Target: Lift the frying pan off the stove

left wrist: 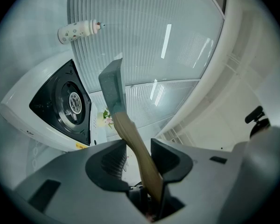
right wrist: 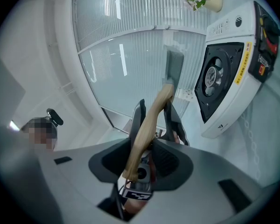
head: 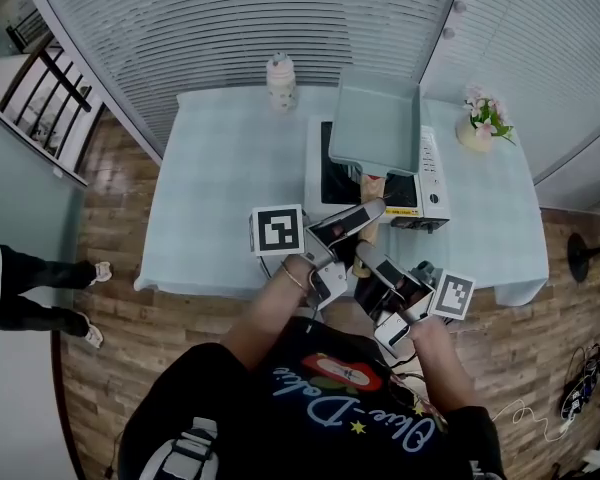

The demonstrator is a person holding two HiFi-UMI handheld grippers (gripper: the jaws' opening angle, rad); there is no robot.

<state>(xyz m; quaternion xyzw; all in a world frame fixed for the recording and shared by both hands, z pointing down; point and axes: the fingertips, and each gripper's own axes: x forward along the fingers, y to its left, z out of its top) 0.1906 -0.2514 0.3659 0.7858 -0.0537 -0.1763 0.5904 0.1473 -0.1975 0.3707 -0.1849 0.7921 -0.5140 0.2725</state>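
Grey-green square frying pan (head: pixel 375 118) tilted above white stove (head: pixel 432 196); wooden handle (left wrist: pixel 130 134) points toward person, clamped by left gripper (head: pixel 368 211) and right gripper (head: pixel 368 256).

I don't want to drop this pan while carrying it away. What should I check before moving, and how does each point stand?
1. Grip of the left hand-held gripper on the wooden handle: ok.
2. Grip of the right hand-held gripper on the handle's end: ok.
3. The frying pan clear of the stove and its burner: ok.
4. Pan level: cannot tell.
5. The bottle and flower vase apart from the pan: ok.
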